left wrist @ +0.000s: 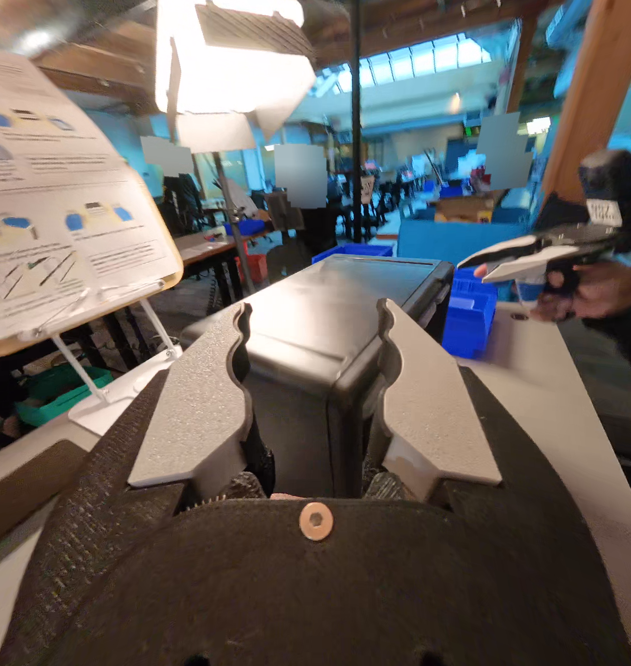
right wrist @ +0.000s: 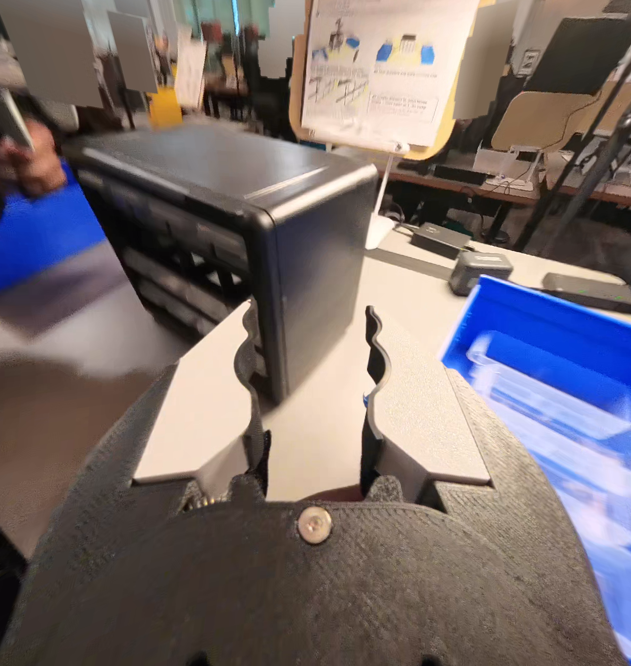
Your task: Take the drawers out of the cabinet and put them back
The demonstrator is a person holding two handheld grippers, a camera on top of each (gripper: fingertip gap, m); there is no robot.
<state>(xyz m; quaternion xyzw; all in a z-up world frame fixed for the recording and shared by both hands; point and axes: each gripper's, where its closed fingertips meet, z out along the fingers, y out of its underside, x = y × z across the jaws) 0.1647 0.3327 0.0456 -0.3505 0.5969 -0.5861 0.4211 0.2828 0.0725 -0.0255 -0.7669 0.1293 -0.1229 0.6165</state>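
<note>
The black drawer cabinet (left wrist: 343,288) stands on the grey table (left wrist: 523,378). My left gripper (left wrist: 314,306) is open at its near top corner; the cabinet is wider than the jaw opening and I see no grip on it. In the right wrist view the cabinet (right wrist: 234,173) shows its front (right wrist: 184,252) with dark drawers and some open slots, blurred. My right gripper (right wrist: 309,306) is open and empty, beside the cabinet's side wall. It also shows in the left wrist view (left wrist: 474,270), open, held by a hand. A clear drawer (right wrist: 541,396) lies in a blue bin (right wrist: 559,324) at the right.
A second blue bin (left wrist: 469,317) stands by the cabinet's front, also showing in the right wrist view (right wrist: 36,234). A paper sheet on a stand (left wrist: 54,198) rises left of the cabinet. Grey power adapters (right wrist: 479,270) lie on the table (right wrist: 415,324) behind.
</note>
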